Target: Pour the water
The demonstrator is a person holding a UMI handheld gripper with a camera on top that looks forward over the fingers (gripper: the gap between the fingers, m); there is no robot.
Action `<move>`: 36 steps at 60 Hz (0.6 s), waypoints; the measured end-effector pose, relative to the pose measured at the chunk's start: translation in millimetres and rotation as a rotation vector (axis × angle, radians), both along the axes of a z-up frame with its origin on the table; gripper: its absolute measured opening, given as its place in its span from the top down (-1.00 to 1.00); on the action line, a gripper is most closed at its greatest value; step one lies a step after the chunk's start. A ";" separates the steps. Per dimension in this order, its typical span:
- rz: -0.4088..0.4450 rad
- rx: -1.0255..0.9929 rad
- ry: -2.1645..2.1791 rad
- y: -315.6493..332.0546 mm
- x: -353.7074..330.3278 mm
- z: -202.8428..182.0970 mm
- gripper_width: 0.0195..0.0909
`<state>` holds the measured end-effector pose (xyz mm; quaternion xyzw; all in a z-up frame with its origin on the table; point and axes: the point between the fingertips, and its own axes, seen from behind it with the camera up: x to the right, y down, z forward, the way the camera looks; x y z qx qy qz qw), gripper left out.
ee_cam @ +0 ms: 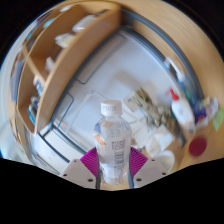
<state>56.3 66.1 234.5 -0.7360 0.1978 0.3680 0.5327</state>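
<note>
Water bottle [112, 148] base hidden between hand-held gripper [114, 166] pads, shelf contents [62, 42] blurred, table clutter [150, 110] indistinct

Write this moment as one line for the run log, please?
task: pour water | claw: shut on water bottle | bottle: upright, cap on, between pink pads | pouring: not started | beyond: wooden shelf

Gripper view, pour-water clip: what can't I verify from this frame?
- Water bottle between the tongs: its base is hidden behind the fingers, so what it rests on is unclear.
- Whether both pads press the bottle: contact is too blurred to confirm.
- Label text on the bottle: too small.
- Receiving cup: none identifiable; the clutter beyond the bottle is too blurred.
- Wooden shelf contents: too small and distorted.
</note>
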 end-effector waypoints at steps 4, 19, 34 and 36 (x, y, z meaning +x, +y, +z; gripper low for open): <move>-0.004 0.103 -0.282 1.6 29.7 12.3 0.48; -0.130 0.091 -0.775 9.5 131.4 -5.9 0.41; -0.129 0.014 -0.839 25.8 176.7 -85.8 0.39; -0.132 0.004 -0.841 26.5 181.0 -92.6 0.39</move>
